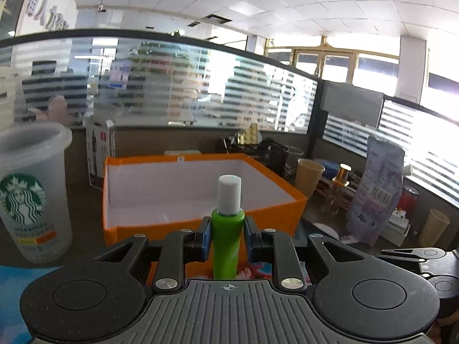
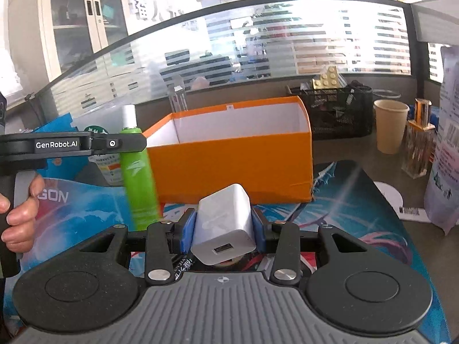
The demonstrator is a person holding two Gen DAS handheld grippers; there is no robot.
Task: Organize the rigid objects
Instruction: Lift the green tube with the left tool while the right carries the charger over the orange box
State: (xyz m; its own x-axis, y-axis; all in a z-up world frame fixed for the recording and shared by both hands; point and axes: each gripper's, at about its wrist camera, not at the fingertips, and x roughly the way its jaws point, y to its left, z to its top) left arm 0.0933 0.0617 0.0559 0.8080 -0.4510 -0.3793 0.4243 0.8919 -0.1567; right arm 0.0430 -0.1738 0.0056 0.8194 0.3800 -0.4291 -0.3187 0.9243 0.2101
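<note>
My left gripper [image 1: 227,236] is shut on a green bottle [image 1: 226,246] with a white cap, held upright just in front of the open orange box [image 1: 200,226]. The box has a white inside and nothing shows in it. My right gripper [image 2: 222,230] is shut on a white USB charger block [image 2: 223,226], held above the printed mat before the orange box [image 2: 235,163]. In the right wrist view the left gripper [image 2: 123,143] and its green bottle [image 2: 137,172] show at the left, beside the box's near left corner.
A Starbucks cup [image 1: 31,195] stands left of the box. Right of it are a paper cup [image 2: 390,126], a gold-capped clear bottle [image 2: 418,140], a pale printed pouch [image 1: 373,195], and a black mesh basket [image 2: 332,109] behind. A colourful mat [image 2: 358,209] covers the desk.
</note>
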